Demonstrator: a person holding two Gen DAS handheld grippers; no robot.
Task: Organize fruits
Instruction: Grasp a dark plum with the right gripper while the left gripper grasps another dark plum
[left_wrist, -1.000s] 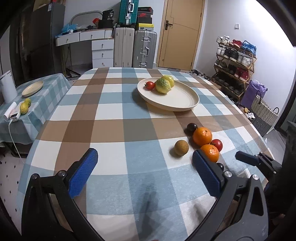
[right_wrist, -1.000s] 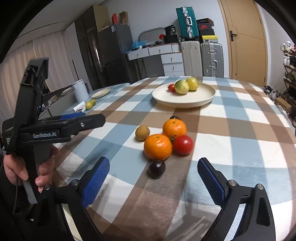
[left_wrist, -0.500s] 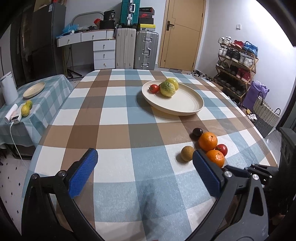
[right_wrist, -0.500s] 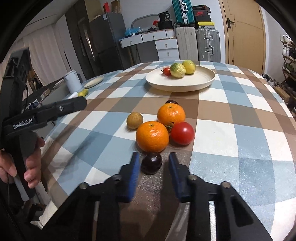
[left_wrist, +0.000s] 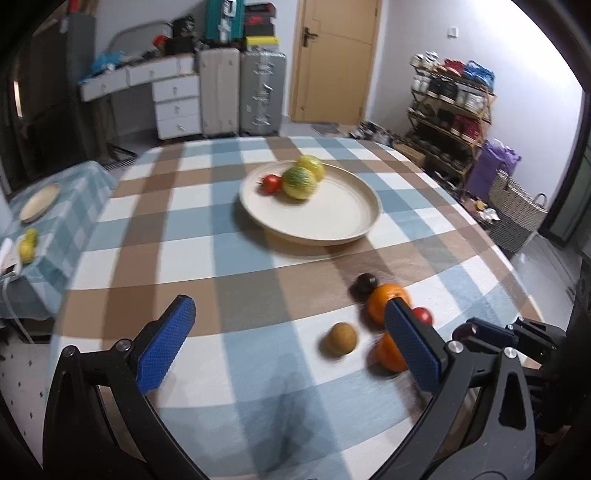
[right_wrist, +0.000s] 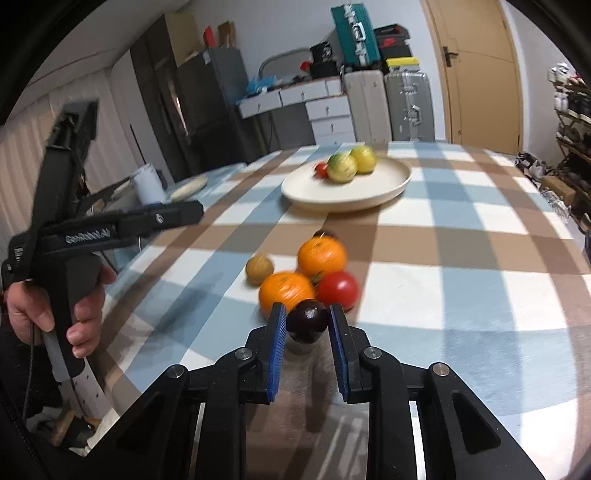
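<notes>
My right gripper (right_wrist: 307, 320) is shut on a dark plum (right_wrist: 307, 320), held just above the checked tablecloth. Behind it lie two oranges (right_wrist: 286, 291), a red tomato (right_wrist: 338, 290) and a small brown fruit (right_wrist: 259, 270). A second dark plum (left_wrist: 365, 283) sits behind the far orange. The cream plate (right_wrist: 376, 188) further back holds a small tomato and two yellow-green fruits (right_wrist: 342, 167). My left gripper (left_wrist: 290, 341) is open and empty above the table, left of the fruit cluster; the brown fruit (left_wrist: 339, 339) lies between its fingers in view.
The round table's near edge is close under both grippers. A side table at the left carries a small plate (left_wrist: 38, 202) and lemons (left_wrist: 27, 246). Suitcases, drawers and a shoe rack stand behind the table.
My right gripper moved in, closed on the near plum and lifted it slightly. My left gripper shifted, so the fruit cluster now sits nearer its right finger.
</notes>
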